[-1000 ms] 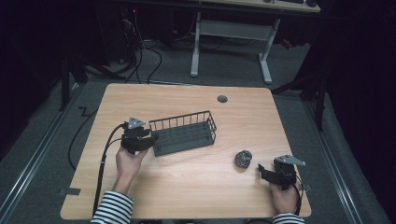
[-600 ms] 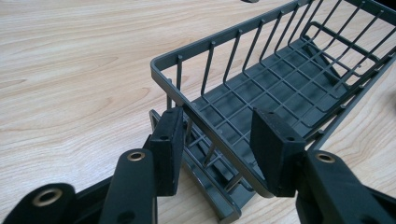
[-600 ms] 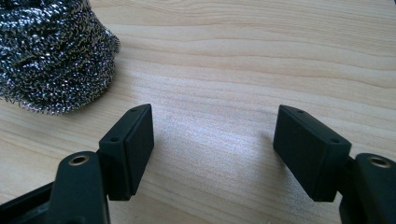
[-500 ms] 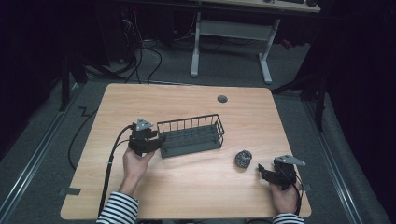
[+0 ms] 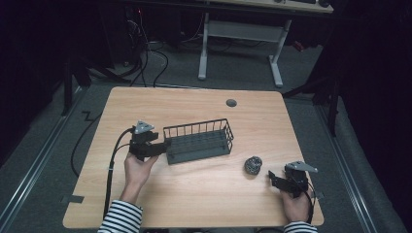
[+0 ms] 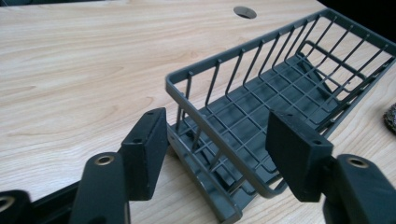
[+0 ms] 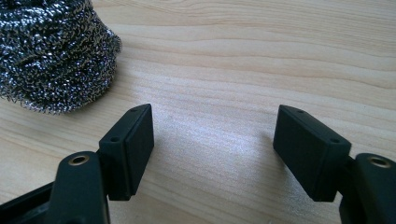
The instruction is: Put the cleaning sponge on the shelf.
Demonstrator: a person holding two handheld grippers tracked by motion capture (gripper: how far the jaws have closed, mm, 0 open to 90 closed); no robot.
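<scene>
High view: pale wooden table [image 5: 194, 104] on grey carpet [image 5: 243, 73], dark room.

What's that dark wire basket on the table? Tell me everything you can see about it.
The wire basket is a long, shallow, dark grey tray of thin metal-looking rods: upright bars for walls, a grid floor, a rim on top. It looks empty and sits near the middle of the wooden table. The left gripper has its open fingers either side of one short end; whether they touch it is unclear.
</scene>
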